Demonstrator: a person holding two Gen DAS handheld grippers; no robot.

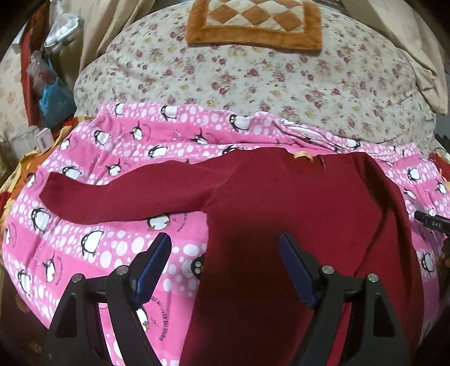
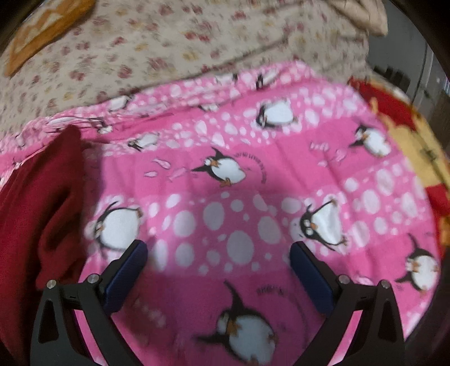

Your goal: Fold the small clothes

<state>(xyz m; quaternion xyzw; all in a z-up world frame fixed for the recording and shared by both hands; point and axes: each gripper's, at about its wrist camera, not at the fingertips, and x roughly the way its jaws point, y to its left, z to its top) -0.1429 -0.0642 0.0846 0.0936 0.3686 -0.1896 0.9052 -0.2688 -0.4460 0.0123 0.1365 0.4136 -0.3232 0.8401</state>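
A dark red long-sleeved top (image 1: 281,214) lies flat on a pink penguin-print blanket (image 1: 112,247). Its left sleeve (image 1: 112,197) stretches out to the left, and its right side is folded over the body. My left gripper (image 1: 225,242) hovers open above the top's lower left edge, holding nothing. In the right wrist view the same red top (image 2: 42,214) is bunched at the left edge. My right gripper (image 2: 219,250) is open over bare pink blanket (image 2: 253,174), to the right of the top. That view is motion-blurred.
Beyond the blanket lies a floral quilt (image 1: 253,73) with an orange checked cushion (image 1: 253,22) on it. Bags and clutter (image 1: 53,84) stand at the far left. A red and yellow cloth (image 2: 407,135) borders the blanket on the right. A black tool tip (image 1: 430,222) shows at the right edge.
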